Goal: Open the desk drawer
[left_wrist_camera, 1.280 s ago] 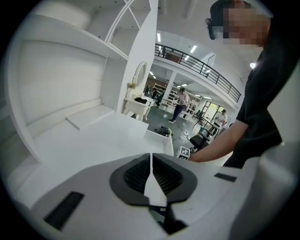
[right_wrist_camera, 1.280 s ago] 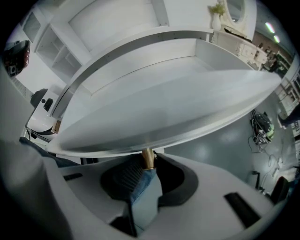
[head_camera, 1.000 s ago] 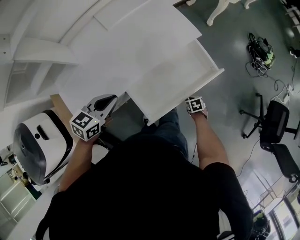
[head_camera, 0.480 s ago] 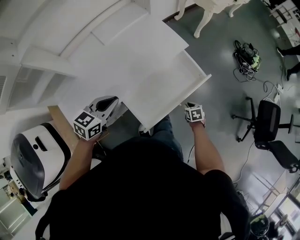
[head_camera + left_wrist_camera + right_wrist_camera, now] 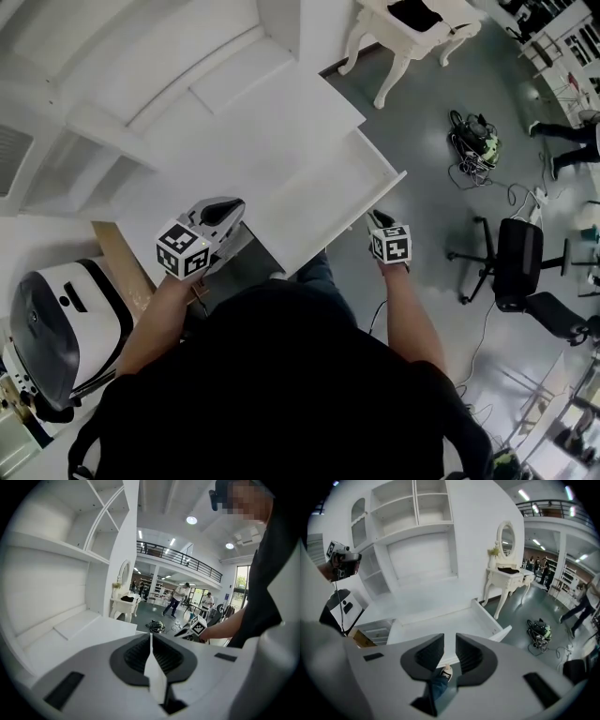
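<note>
Hanging near drawer (image 5: 342,225) edge, right claw (image 5: 450,639) closing, part-open, empty; left claw (image 5: 151,644) closed.

Your drawer (image 5: 323,202) is a shallow white box with low walls and a bare white bottom. It stands pulled far out from under the white worktop (image 5: 253,131), level, with its front panel nearest you.

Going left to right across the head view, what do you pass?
White machine → left tongs → drawer, open → right tongs, jaws apart, just been closing, nothing between them → office chair.
</note>
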The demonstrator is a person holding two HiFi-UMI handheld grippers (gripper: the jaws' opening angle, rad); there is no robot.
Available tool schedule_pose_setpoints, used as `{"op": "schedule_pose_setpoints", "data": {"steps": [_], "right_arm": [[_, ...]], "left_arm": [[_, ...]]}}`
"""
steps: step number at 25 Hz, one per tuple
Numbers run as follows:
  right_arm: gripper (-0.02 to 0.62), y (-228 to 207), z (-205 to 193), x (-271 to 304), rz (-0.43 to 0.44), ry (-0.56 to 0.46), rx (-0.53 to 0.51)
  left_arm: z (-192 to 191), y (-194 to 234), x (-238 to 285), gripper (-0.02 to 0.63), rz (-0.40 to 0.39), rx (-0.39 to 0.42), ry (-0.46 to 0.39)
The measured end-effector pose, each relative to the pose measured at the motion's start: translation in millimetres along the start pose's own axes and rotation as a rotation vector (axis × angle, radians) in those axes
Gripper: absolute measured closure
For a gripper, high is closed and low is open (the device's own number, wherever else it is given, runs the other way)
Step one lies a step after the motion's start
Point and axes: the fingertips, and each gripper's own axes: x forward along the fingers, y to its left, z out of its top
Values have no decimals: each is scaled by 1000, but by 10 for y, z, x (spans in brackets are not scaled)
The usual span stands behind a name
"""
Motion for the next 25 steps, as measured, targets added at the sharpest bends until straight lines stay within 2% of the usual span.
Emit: {"op": "schedule_pose_setpoints", "data": {"steps": [7, 14, 18, 25], "right_arm": [[523, 209, 649, -616, -19, -194, -31], [526, 237, 1130, -1248, -46, -380, 22], [526, 266, 1294, -1481, -46, -438, 22], [526, 344, 1344, -1685, -38, -476, 14]], "left_arm": [[109, -96, -103, 584, -4, 7, -48], [196, -119, -228, 584, 8, 3, -93], [221, -187, -247, 584, 4, 13, -100], [236, -267, -326, 584, 12, 26, -113]]}}
